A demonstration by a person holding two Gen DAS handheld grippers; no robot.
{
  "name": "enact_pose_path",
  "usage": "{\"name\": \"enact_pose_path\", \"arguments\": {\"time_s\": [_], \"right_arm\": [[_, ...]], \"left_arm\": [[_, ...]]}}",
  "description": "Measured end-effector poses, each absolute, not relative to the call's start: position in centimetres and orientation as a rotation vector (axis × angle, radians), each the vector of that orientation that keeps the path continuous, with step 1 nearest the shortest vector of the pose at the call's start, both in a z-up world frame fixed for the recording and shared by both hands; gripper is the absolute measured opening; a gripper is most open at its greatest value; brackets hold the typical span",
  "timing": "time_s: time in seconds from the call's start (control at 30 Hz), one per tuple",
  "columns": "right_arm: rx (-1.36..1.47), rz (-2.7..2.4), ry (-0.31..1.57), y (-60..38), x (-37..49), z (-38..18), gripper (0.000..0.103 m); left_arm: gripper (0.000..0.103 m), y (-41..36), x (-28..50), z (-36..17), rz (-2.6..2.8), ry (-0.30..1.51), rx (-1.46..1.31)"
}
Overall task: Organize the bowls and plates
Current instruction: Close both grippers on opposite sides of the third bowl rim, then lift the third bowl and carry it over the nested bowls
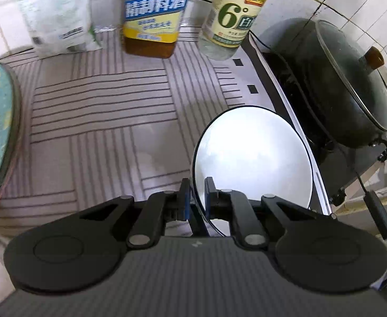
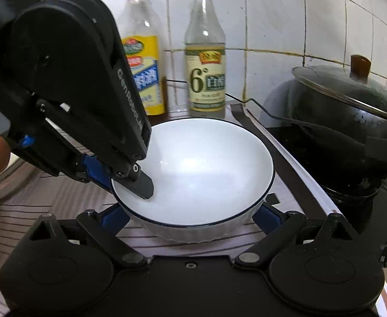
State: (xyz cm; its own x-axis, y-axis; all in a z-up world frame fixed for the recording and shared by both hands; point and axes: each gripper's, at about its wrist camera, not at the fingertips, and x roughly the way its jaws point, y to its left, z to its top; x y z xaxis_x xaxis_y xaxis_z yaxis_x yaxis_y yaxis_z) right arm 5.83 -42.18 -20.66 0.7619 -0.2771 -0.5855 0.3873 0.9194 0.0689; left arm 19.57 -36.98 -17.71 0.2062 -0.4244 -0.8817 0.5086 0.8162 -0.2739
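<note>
White bowl (image 2: 193, 179) above the striped worktop (image 1: 101, 121) beside the lidded wok (image 1: 336, 84), rim pinched between the closed fingers of the left gripper (image 1: 196, 192), flanked by the wide-open fingers of the right gripper (image 2: 193, 219), bottles (image 2: 205, 52) behind.

A home kitchen: white tiled wall (image 2: 272, 26), a lidded black wok (image 1: 339, 84) on a gas stove (image 2: 352, 185), cooking wine bottle (image 1: 153, 13) and vinegar bottle (image 2: 205, 52) on the counter (image 1: 101, 119).

"6°" on clear bottle (image 2: 205, 52); "精制料酒" on yellow-labelled bottle (image 1: 155, 13).
</note>
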Motion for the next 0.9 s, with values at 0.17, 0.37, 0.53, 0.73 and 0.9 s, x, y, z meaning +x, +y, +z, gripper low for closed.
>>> {"name": "enact_pose_path", "arguments": {"time_s": [0.17,0.37,0.53,0.73,0.9], "right_arm": [[0.192,-0.345,0.583,-40.3,5.1,-19.3,0.1],[0.178,-0.317,0.557,-37.9,4.4,-16.9,0.1],[0.156,-0.292,0.537,-35.9,3.6,-15.1,0.1],[0.171,-0.277,0.504,-33.7,2.9,-14.1,0.1],[0.146,-0.259,0.494,-31.6,2.1,-13.1,0.1]], "left_arm": [[0.009,-35.1,18.6,-15.8,-0.643,1.177,0.115],[0.01,-32.0,17.2,-13.4,-0.643,1.141,0.109],[0.01,-29.6,16.2,-11.8,-0.629,1.127,0.092],[0.01,-27.1,15.0,-10.4,-0.614,1.109,0.1],[0.01,-24.4,13.9,-9.3,-0.606,1.109,0.091]]}}
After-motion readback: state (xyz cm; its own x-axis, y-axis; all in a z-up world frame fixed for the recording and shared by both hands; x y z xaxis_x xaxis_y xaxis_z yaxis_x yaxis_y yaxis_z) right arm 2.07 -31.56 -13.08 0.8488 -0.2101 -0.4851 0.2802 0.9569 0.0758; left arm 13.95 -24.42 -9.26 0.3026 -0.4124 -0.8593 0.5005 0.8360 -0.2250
